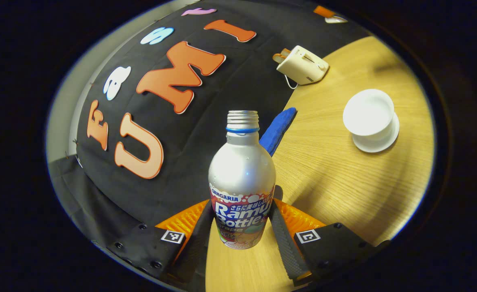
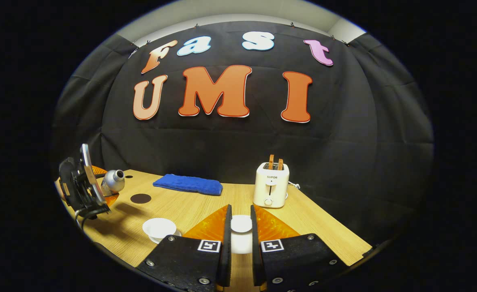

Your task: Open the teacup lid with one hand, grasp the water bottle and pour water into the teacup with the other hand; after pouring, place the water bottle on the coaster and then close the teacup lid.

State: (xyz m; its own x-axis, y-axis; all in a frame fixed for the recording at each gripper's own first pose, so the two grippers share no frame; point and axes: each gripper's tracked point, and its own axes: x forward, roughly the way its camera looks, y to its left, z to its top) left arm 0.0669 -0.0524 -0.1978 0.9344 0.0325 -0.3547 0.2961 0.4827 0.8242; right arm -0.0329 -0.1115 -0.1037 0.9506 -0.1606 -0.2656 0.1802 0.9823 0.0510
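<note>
Gripping: left gripper (image 1: 241,227) is clamping the water bottle (image 1: 241,178) at frame centre.
Pinching: right gripper (image 2: 240,239) is narrowly squeezing the teacup lid (image 2: 241,224).
Teacup (image 1: 368,113): sitting uncovered, right side.
Surface: wooden table (image 1: 335,178) is running under the toaster (image 2: 270,184).

Right gripper (image 2: 241,233) fingers pinch the white lid (image 2: 241,224) — teacup (image 2: 159,228) uncovered.
</note>
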